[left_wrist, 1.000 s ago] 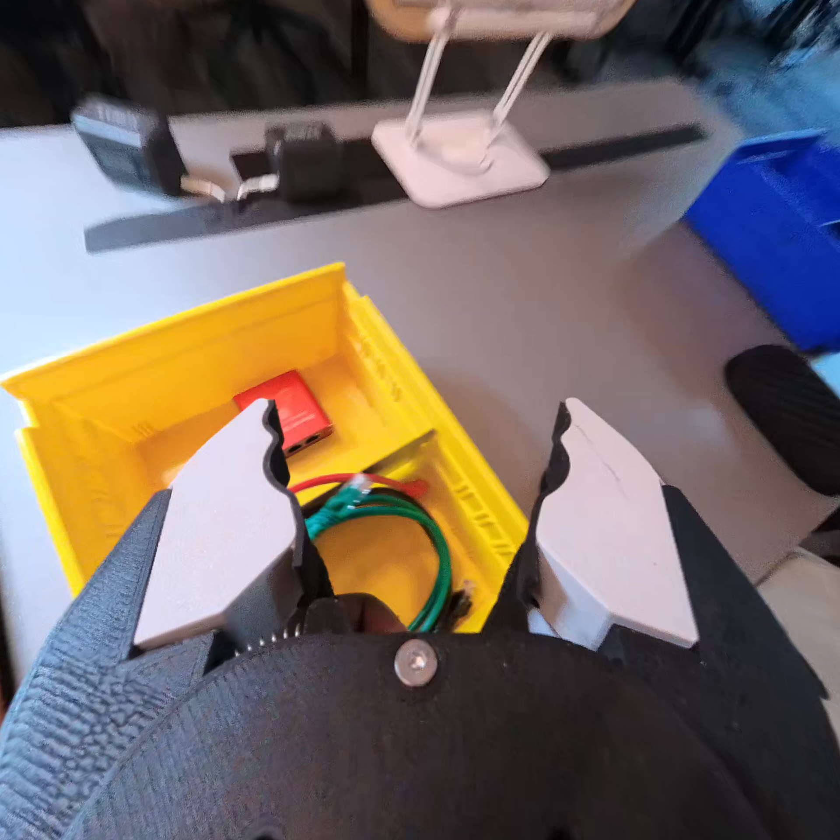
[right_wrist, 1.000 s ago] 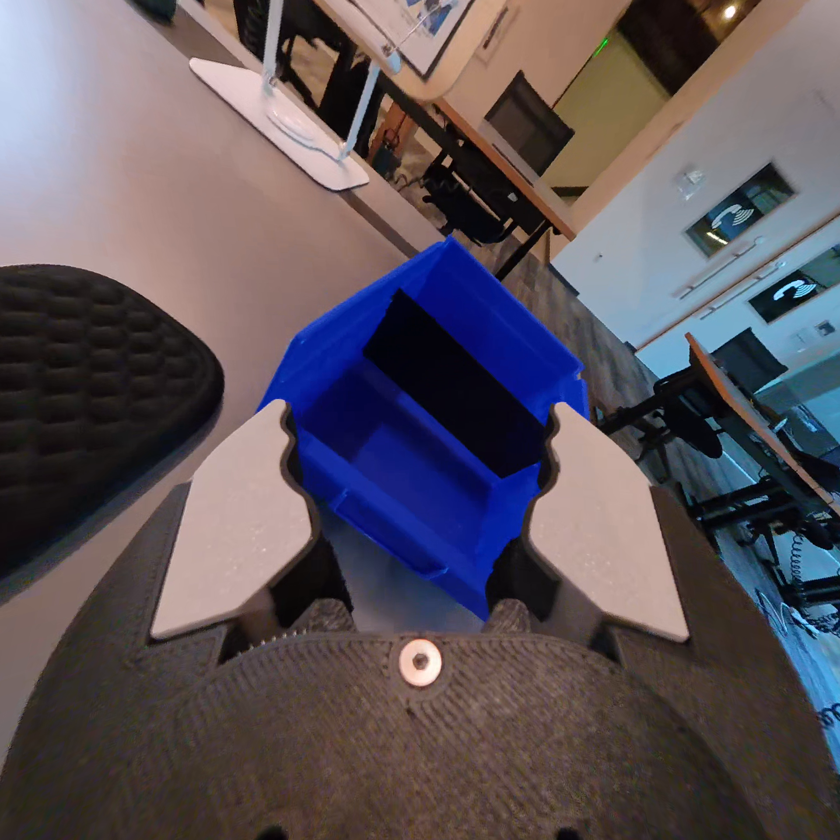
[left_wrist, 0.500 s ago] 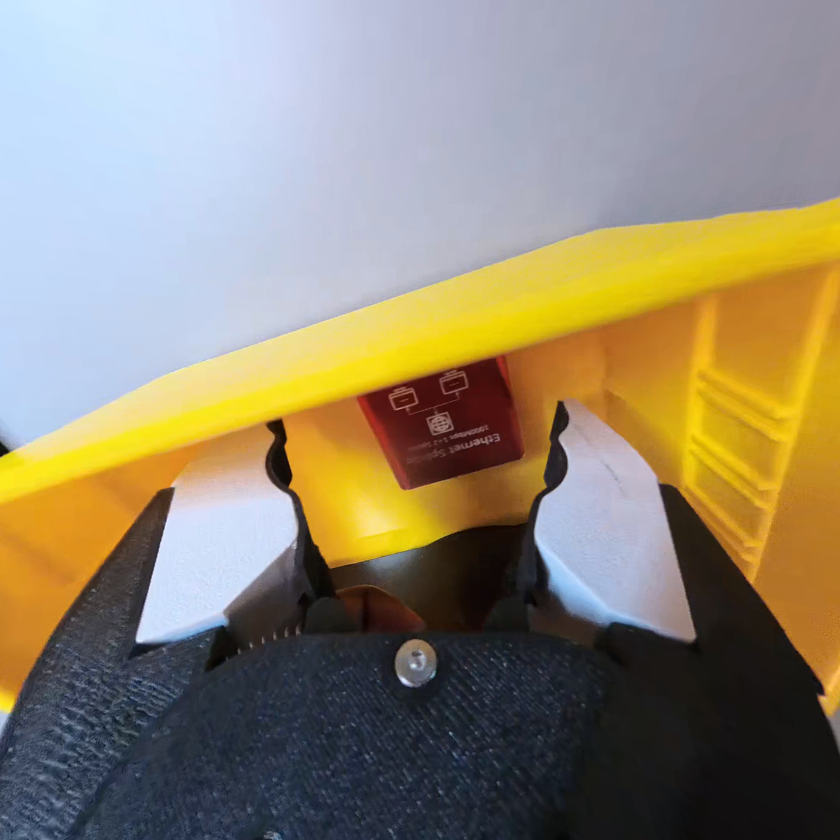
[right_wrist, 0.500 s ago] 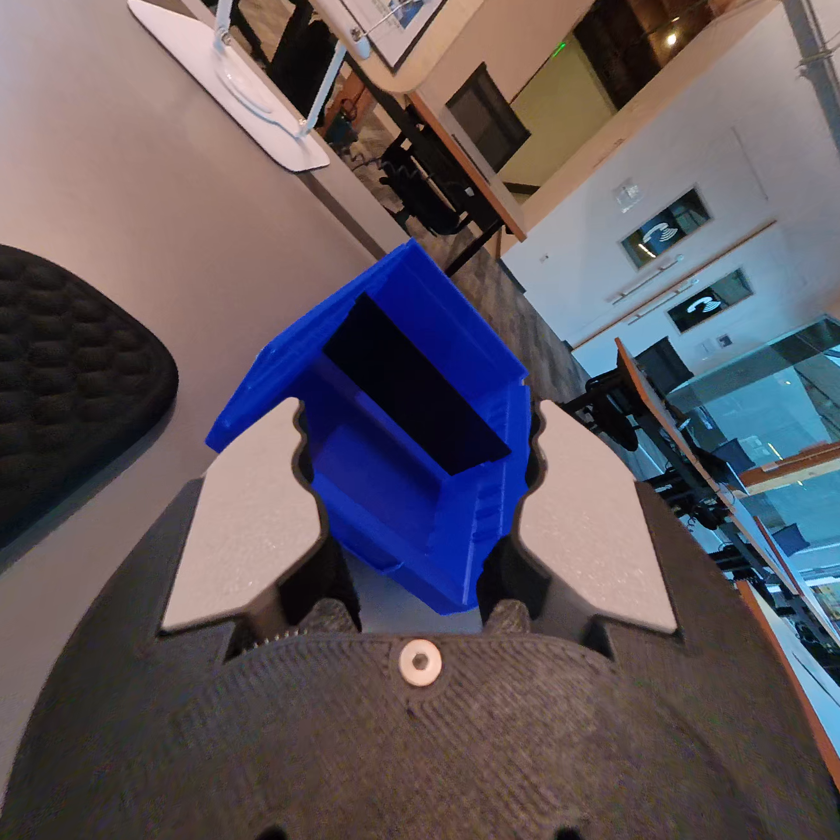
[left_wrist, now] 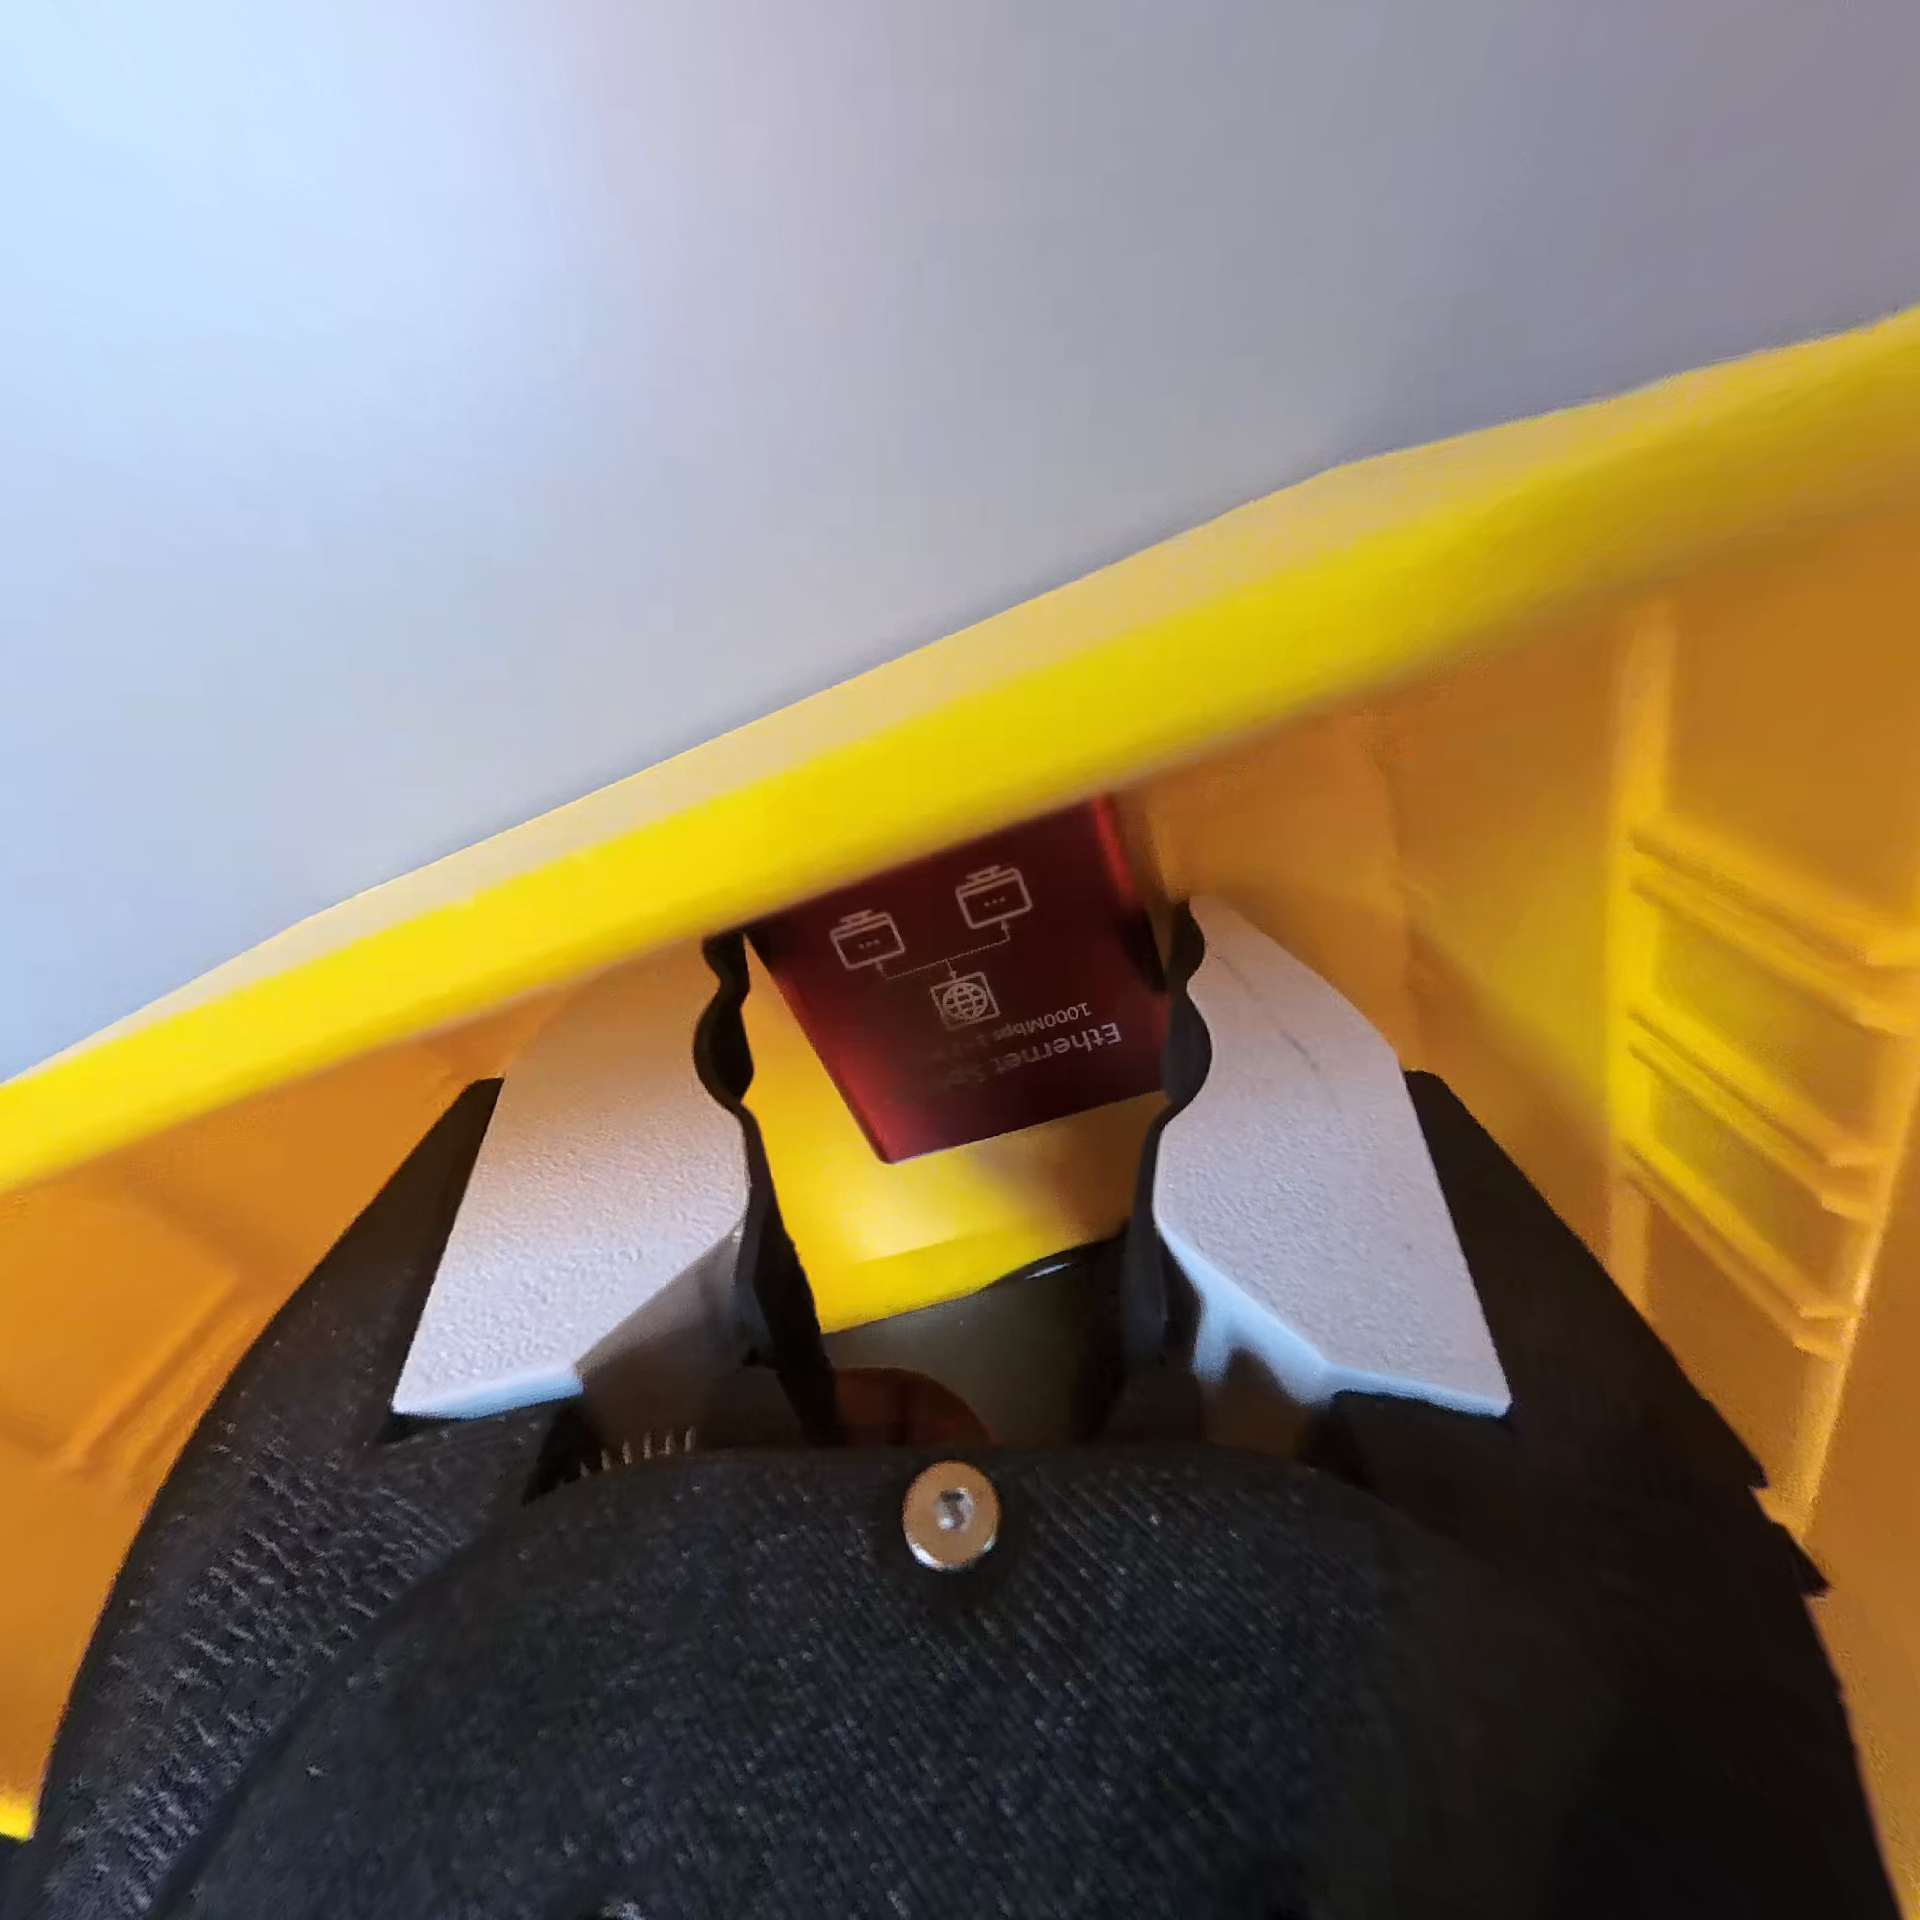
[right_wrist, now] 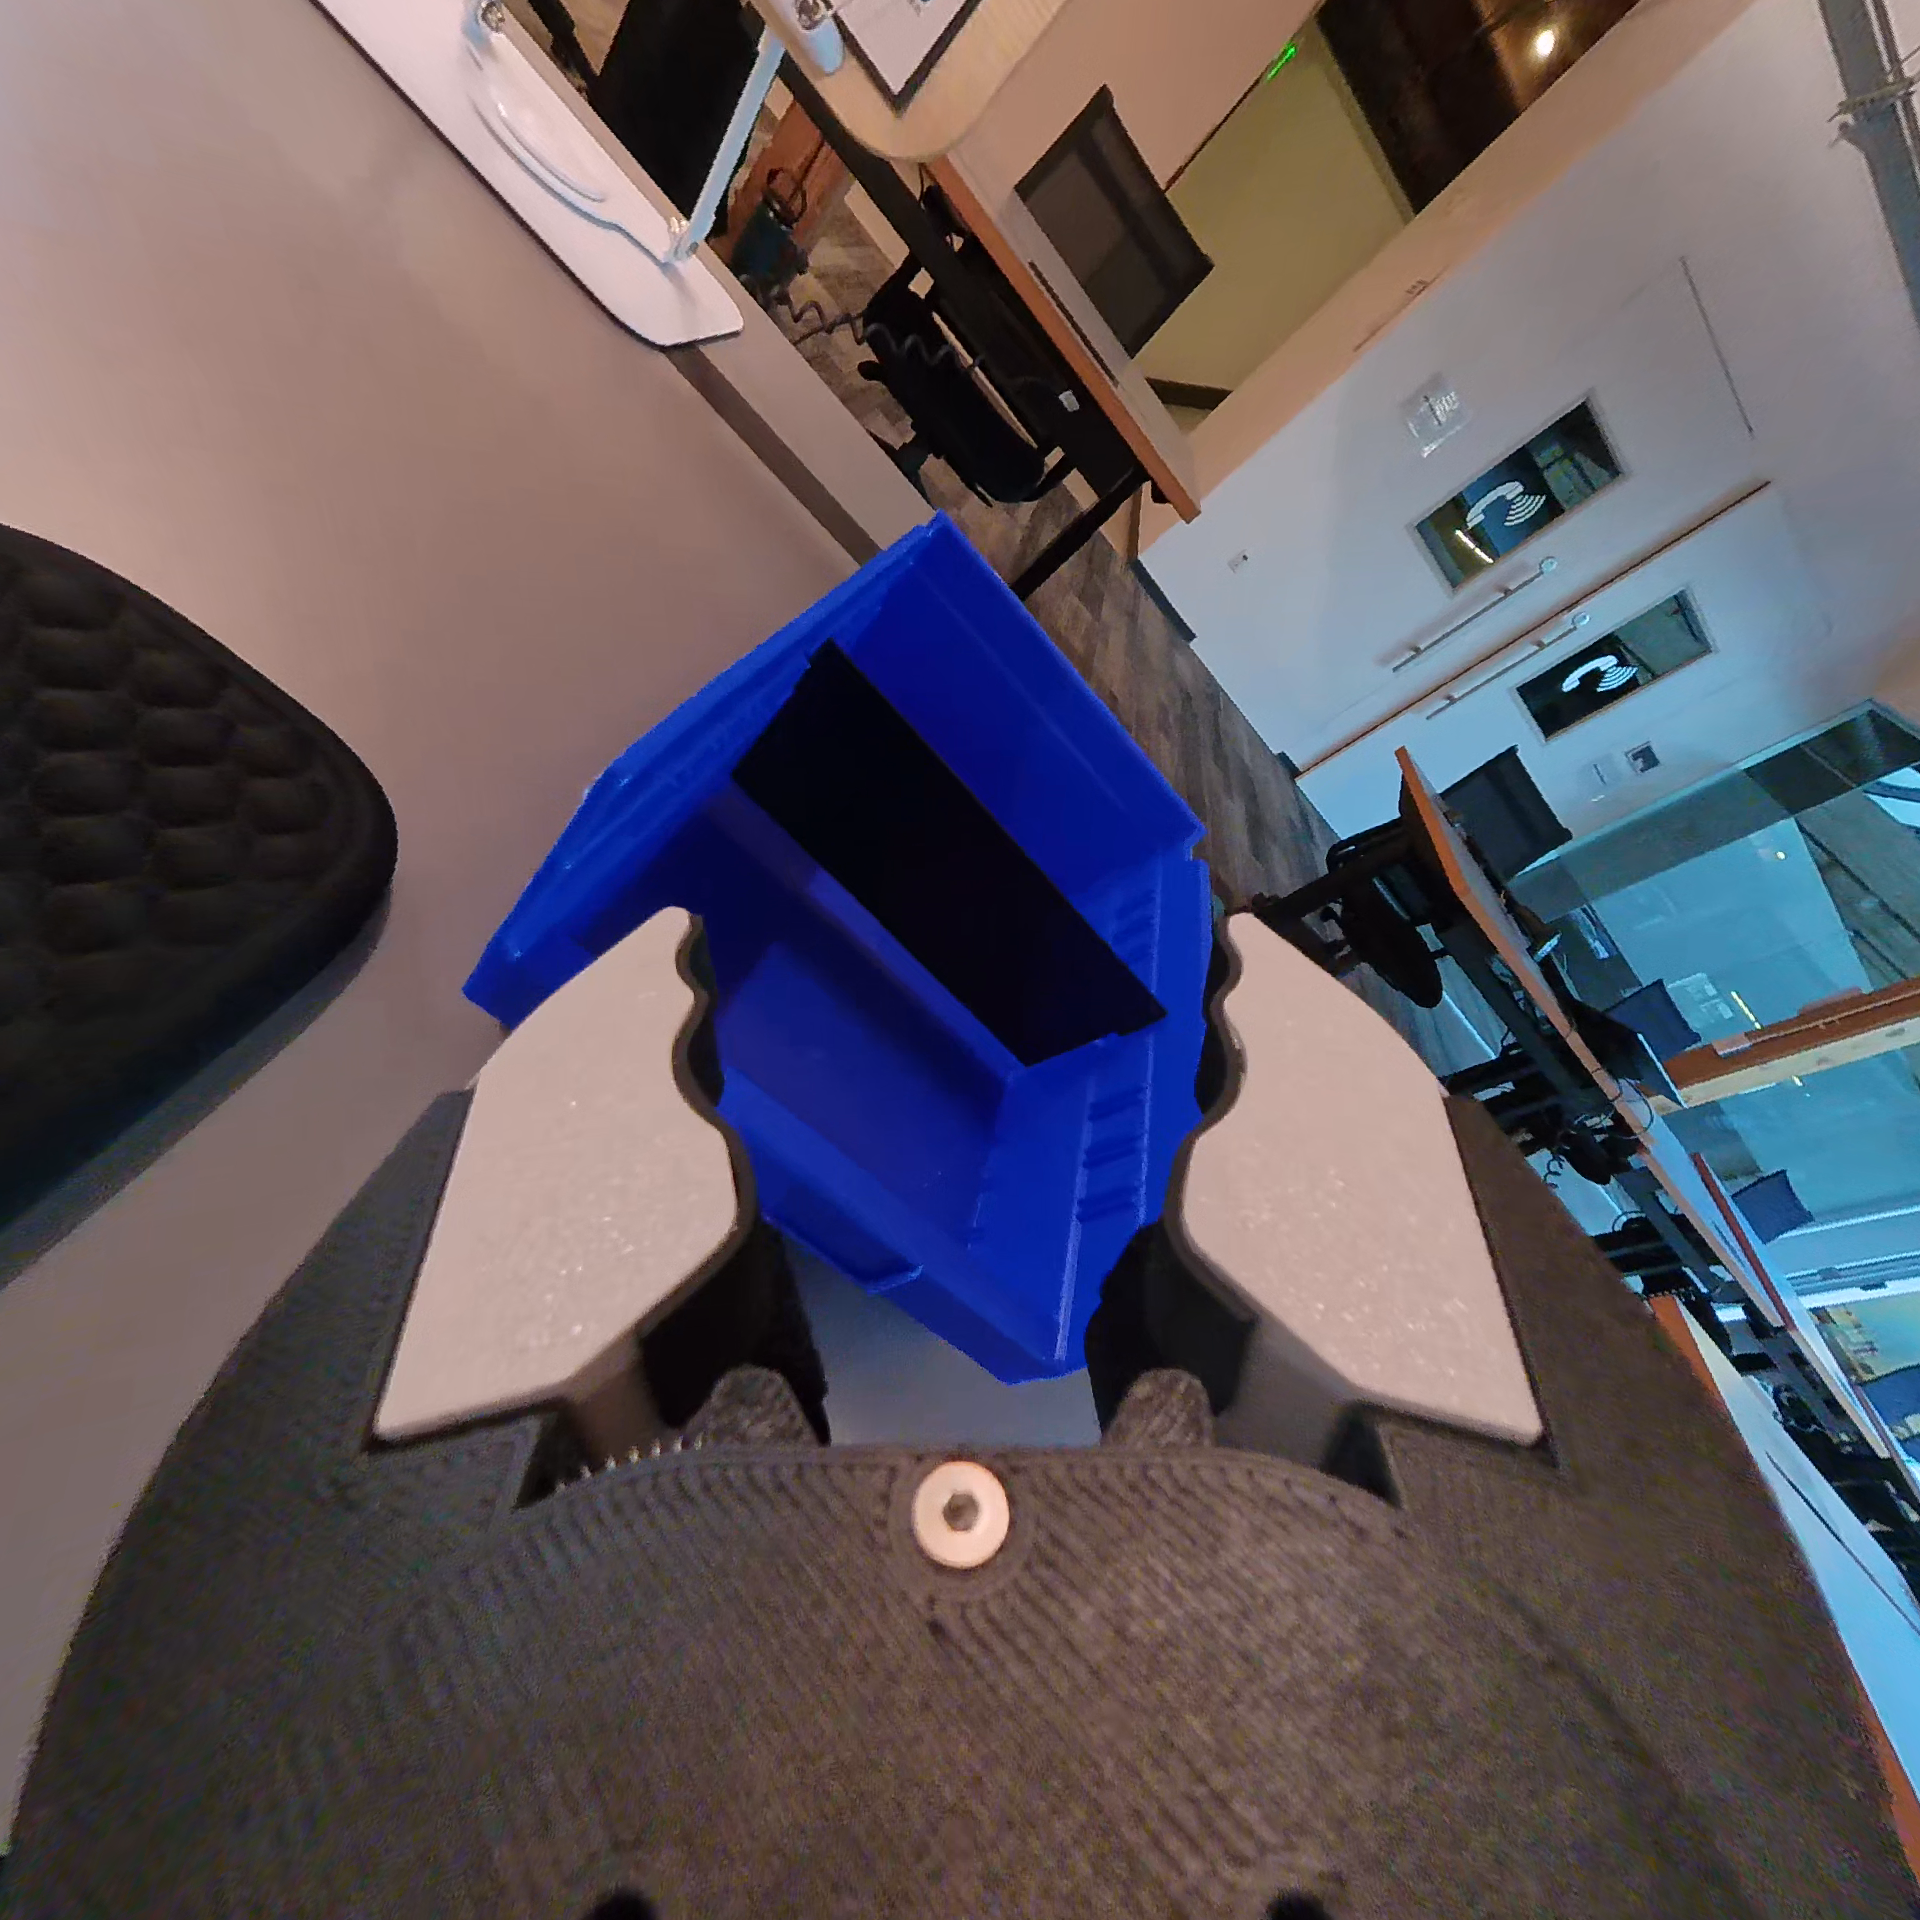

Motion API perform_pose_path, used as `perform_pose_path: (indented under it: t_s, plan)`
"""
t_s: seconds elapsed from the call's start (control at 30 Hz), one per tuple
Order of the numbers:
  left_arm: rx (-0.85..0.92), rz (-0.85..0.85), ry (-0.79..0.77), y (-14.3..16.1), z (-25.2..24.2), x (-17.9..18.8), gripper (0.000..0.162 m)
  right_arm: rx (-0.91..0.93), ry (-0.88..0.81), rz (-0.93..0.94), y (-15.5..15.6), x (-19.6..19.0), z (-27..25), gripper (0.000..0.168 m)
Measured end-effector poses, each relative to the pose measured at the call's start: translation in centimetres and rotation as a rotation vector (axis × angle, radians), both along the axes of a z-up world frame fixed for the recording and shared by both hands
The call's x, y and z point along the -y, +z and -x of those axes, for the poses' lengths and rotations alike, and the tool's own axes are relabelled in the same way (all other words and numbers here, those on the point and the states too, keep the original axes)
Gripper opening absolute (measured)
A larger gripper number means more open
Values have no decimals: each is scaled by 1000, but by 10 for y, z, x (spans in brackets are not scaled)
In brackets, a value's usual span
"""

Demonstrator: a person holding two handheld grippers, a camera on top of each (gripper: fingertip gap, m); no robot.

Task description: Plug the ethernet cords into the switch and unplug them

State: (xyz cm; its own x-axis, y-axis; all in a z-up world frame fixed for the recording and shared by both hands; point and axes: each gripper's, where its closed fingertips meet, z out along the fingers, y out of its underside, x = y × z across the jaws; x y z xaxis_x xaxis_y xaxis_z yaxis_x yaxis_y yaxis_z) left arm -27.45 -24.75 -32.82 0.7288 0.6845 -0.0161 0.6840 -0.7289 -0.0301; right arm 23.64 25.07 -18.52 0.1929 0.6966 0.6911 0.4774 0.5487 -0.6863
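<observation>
Switch: red switch (left_wrist: 971, 997) lies in the yellow bin (left_wrist: 1039, 717), by its far wall.
Left gripper (left_wrist: 951, 1013): fingers apart, one on each side of the switch; right one looks touching, not yet squeezing.
Right gripper (right_wrist: 956, 997): open, empty, above the blue bin (right_wrist: 1039, 707).
Risk: switch sits crooked, so closing may twist or push it into the wall.

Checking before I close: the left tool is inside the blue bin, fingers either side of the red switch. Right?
Not quite. In the left wrist view the left tool is inside the yellow bin, not a blue one. Its fingers do flank the red switch.
</observation>
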Motion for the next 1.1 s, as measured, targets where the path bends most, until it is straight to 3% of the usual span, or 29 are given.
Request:
perform_pose_path:
  t_s: [0.13, 0.23, 0.47, 0.57, 0.67, 0.83, 0.97, 1.1]
  plan:
    - [-50, -80, 9, 11, 4, 2, 75, 8, 4, 1, 0, 1, 0, 91]
    - [-147, -249, 36, 41, 11, -1, 75, -30, 38, 16, 5, 6, 3, 91]
    - [-478, -831, 8, 167, -1, -23, 74, -80, 160, 38, 12, 31, 22, 92]
    - [-635, -1060, -114, 219, -43, -43, 74, -98, 241, 53, 15, 50, 38, 92]
    - [-822, -1160, -262, 253, -98, -65, 74, -154, 360, 102, 24, 78, 56, 92]
    - [-1086, -1223, -467, 265, -197, -106, 73, -284, 645, 238, 45, 144, 84, 90]
    - [-1226, -1244, -530, 242, -257, -141, 71, -445, 869, 468, 68, 200, 105, 75]
    - [-1347, -1216, -613, 217, -293, -172, 71, -521, 1035, 802, 78, 253, 130, 74]
